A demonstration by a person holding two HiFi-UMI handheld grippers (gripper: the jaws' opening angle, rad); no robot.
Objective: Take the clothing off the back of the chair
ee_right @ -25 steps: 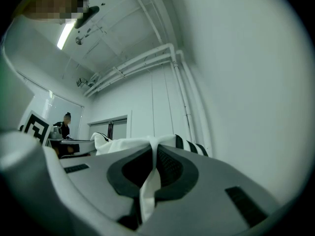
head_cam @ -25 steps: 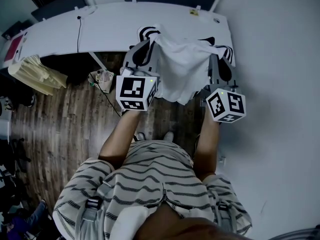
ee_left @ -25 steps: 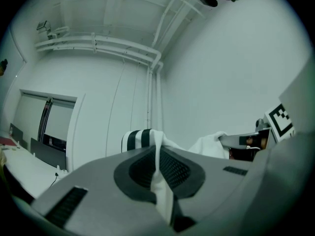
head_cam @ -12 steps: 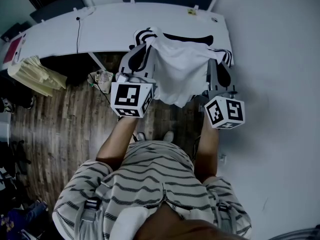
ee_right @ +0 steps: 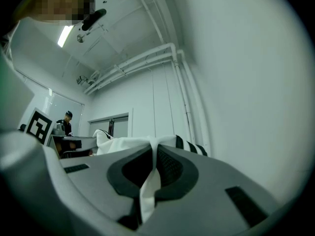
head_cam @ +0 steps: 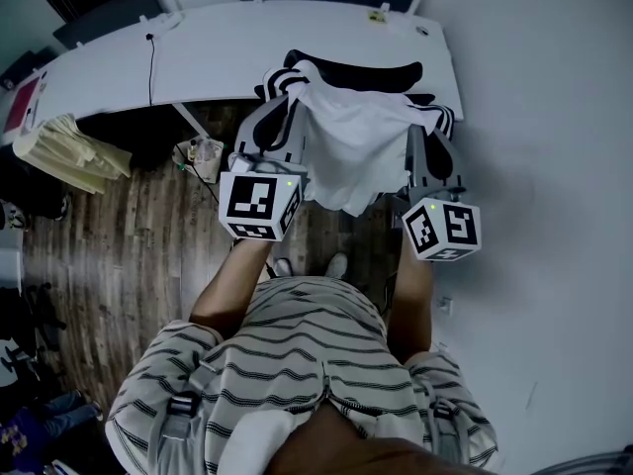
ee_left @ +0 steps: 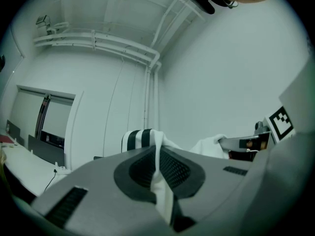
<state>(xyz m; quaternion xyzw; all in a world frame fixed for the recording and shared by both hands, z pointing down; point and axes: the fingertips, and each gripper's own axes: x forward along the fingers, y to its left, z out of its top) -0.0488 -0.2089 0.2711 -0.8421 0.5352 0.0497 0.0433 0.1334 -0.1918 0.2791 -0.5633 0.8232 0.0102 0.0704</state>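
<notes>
Left gripper and right gripper: jaws clamped on cloth, one top corner each. Clothing sags between them, just beside the chair back; contact unclear. Light, limp, probably snag-prone, so corner holds look right.

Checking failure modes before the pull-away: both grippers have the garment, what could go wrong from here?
1. Left gripper and right gripper each pinch just a thin fold of the white garment; it could slip out.
2. A striped sleeve lies near the black chair back and might snag.
</notes>
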